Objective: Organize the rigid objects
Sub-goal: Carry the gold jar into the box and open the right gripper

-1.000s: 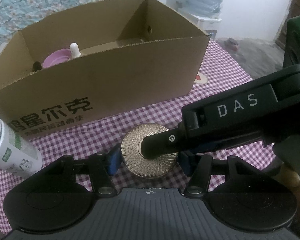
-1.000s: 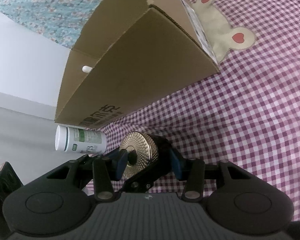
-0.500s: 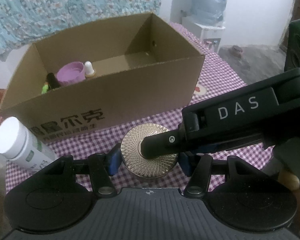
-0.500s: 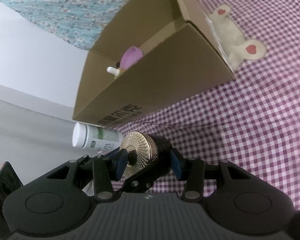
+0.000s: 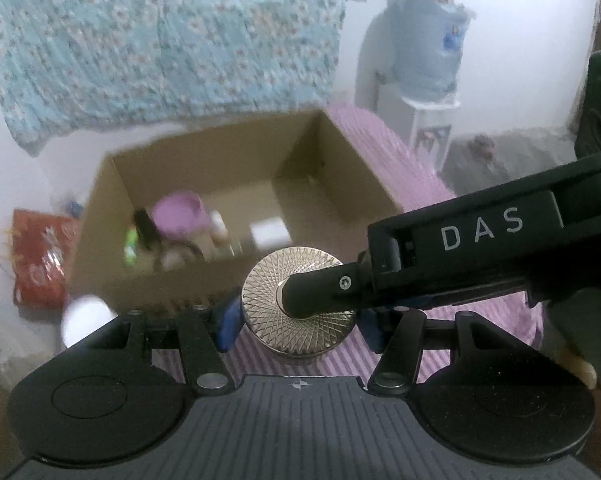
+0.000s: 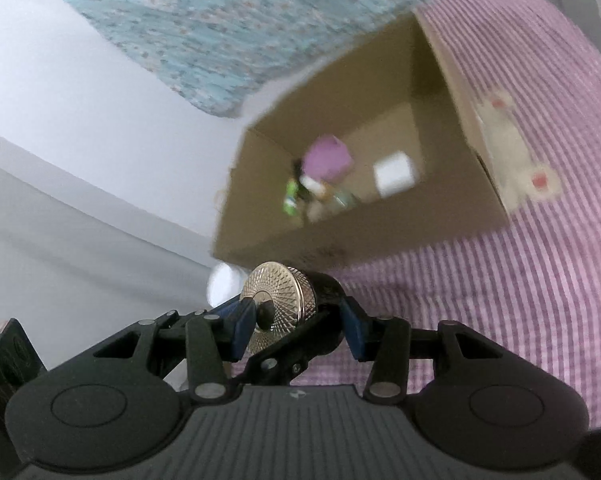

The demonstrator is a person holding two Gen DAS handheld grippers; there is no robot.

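Jar (image 5: 300, 304) with patterned gold lid, short axis pointing up toward the lens in the left view, lower centre of frame. Left claw (image 5: 296, 320) clamps its sides; right claw (image 6: 294, 326) pinches it lid-to-base, lid facing left. Held above checked surface (image 6: 520, 300), before open box (image 5: 204, 168).

Shiny gold metal lid (image 5: 300, 300) on the jar, finely cross-hatched and catching the light. Matt black plastic on the left tongs (image 5: 296, 324) and right tongs (image 6: 292, 328), blue rubbery-looking pads (image 6: 242, 328). Plain matt brown cardboard box (image 5: 100, 256). Purple checked cloth (image 6: 520, 300) over the surface. Flowery blue fabric (image 5: 160, 40) hangs behind.
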